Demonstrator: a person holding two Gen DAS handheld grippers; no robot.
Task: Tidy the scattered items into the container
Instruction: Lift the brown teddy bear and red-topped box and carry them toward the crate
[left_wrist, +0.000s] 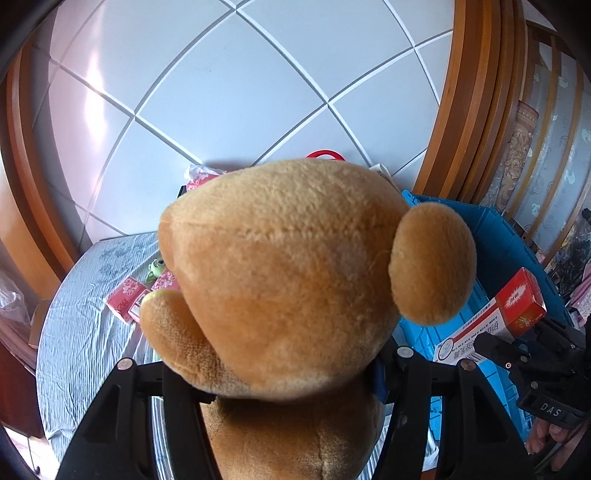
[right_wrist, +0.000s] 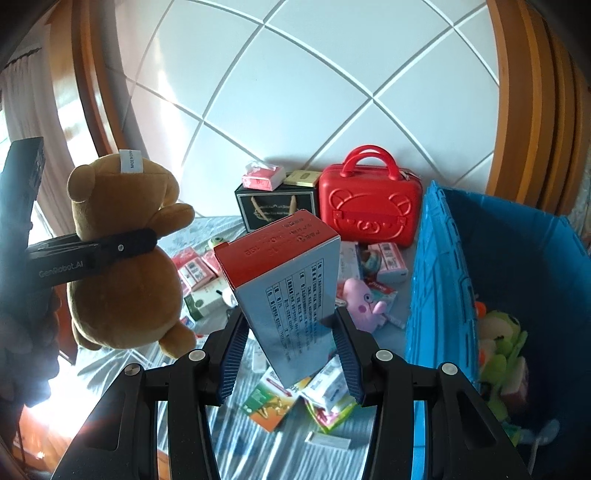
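Left claw is clamped round a brown plush teddy bear; right claw grips a red-topped grey carton left of the blue plastic crate.

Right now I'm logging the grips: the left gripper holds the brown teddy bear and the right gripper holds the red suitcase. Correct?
Partly. The left gripper does hold the brown teddy bear, but the right gripper holds a red-topped carton, not the red suitcase, which stands by the wall in the right wrist view.
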